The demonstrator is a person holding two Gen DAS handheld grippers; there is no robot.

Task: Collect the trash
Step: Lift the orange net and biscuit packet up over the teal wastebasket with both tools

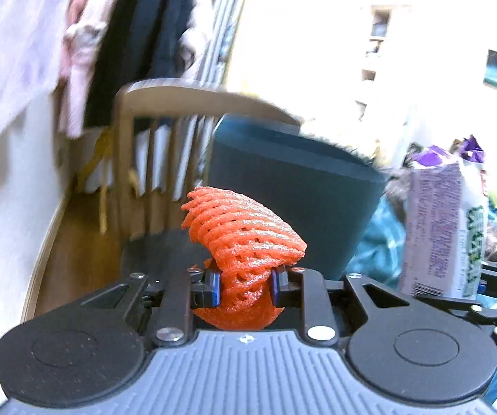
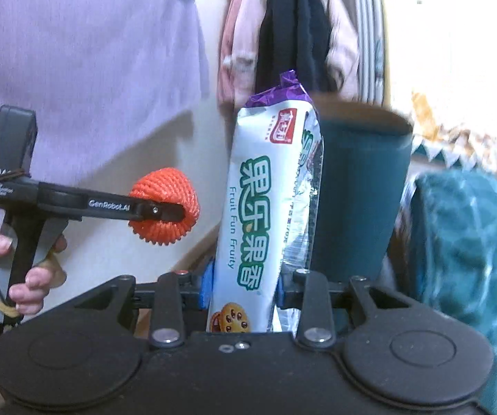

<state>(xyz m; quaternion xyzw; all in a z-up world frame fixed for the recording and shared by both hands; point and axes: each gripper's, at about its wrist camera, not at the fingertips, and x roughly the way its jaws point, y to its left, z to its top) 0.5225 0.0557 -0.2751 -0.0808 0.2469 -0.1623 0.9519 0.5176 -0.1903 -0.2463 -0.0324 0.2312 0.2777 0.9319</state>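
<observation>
My left gripper [image 1: 245, 285] is shut on an orange foam fruit net [image 1: 245, 235], held up in the air; it also shows in the right wrist view [image 2: 165, 207], clamped at the tip of the left gripper [image 2: 160, 211]. My right gripper [image 2: 243, 288] is shut on a white and purple biscuit wrapper [image 2: 265, 207], held upright; the wrapper shows at the right of the left wrist view [image 1: 442, 228]. A dark teal bin [image 1: 293, 193] stands just beyond both grippers, and it also shows in the right wrist view [image 2: 359, 186].
A wooden chair [image 1: 165, 145] stands behind the bin on a wood floor [image 1: 75, 252]. Clothes [image 1: 138, 34] hang at the back. A teal checked cloth [image 2: 466, 242] lies to the right of the bin. A person's hand [image 2: 13, 269] holds the left gripper's handle.
</observation>
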